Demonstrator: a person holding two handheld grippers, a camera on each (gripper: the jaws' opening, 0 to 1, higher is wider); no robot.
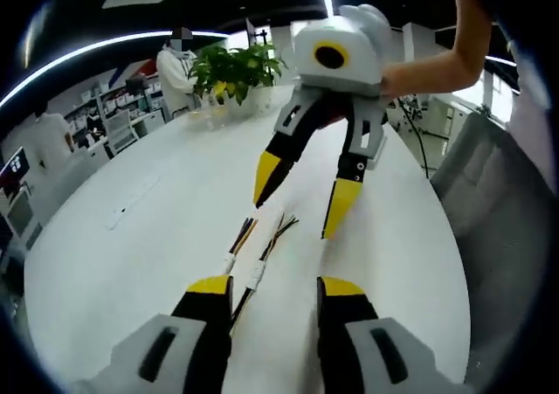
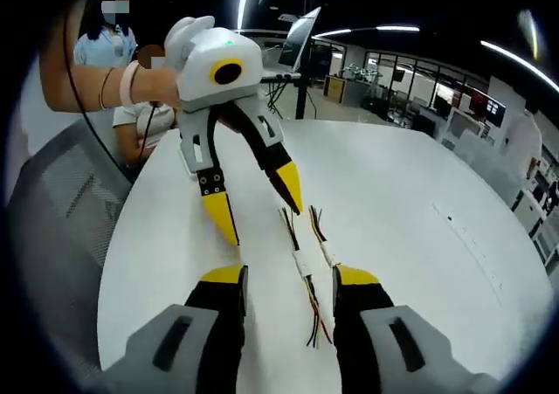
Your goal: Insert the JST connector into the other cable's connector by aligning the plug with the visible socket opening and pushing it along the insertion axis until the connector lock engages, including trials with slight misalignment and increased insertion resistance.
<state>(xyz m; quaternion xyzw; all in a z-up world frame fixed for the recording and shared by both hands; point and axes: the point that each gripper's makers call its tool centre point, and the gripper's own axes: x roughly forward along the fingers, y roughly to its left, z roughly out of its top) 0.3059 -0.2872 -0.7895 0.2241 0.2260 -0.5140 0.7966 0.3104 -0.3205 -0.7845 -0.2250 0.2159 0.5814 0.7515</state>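
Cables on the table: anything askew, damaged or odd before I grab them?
Nothing stands out. The two thin multicoloured-wire cables with white connectors lie side by side, unmated, on the white round table, between the open left gripper and open right gripper. Damage is too small to judge.

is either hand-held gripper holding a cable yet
No: in the left gripper view both cables lie loose on the white table, with the left hand-held gripper and right hand-held gripper open above them.

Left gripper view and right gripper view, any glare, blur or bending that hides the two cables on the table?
Left gripper view: white table bright, cables readable but soft; fisheye curves the table edge. Right gripper view: cables slightly sharper, ceiling strips glare, edges bend.
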